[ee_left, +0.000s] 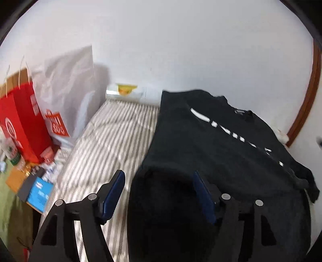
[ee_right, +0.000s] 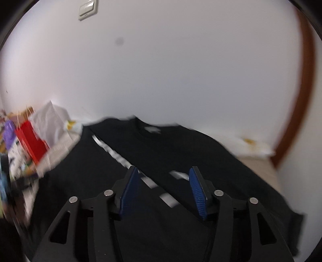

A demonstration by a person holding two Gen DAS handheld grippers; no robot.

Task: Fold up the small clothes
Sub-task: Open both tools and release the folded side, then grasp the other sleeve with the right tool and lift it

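Both claws, left claw (ee_left: 159, 193) and right claw (ee_right: 164, 191), stand wide and hold nothing: you have the black shirt (ee_left: 221, 145) lying on the striped bed (ee_left: 112, 137), so the fold rests unaided.

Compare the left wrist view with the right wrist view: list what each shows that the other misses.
Only the left wrist view: the left gripper, jaws apart, nothing visibly pinched; the striped bed cover laid bare; the white shopping bag's red logo; a blue box.
Only the right wrist view: the right gripper, jaws apart above the shirt; a wall switch; a purple item.
Both: the black T-shirt with white lettering, the red bag, the white wall, the brown curved trim.
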